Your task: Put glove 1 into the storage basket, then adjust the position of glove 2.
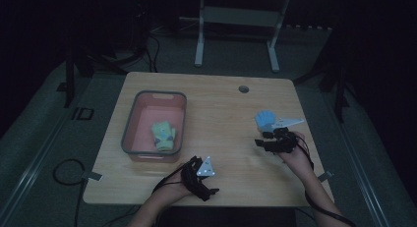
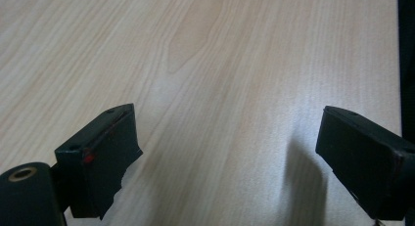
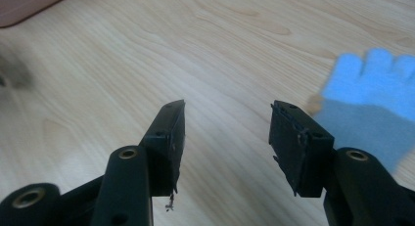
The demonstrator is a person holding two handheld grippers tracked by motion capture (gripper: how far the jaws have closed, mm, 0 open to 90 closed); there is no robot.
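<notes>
Blue glove (image 1: 265, 120) lies flat on the bench (image 1: 221, 124), on its right half, fingers pointing away from the person. Right tool (image 1: 268, 138) sits just on the near side of it, held in the person's right hand (image 1: 293, 156). In the right gripper view the glove (image 3: 372, 103) shows beyond and to the right of the right-hand jaw, partly hidden behind it; whether the jaw touches the cloth cannot be told. Jaws of the right tool (image 3: 226, 133) stand about half apart, bare wood between them, nothing gripped: released.

Left tool (image 1: 199, 170) rests near the front edge of the bench, close to the near right corner of the bin (image 1: 133, 126), held in the left hand (image 1: 169, 190). In the left gripper view its jaws stand wide apart over bare wood (image 2: 230, 138): released, nothing between.

Pink bin with a grey rim stands on the left half of the bench, well apart from the blue glove. Green glove (image 1: 163, 135) lies inside it, toward the near right part of the floor. Small dark round cap (image 1: 243, 89) sits in the bench top near the far edge. Room is dim; detail of the green glove is not readable.
</notes>
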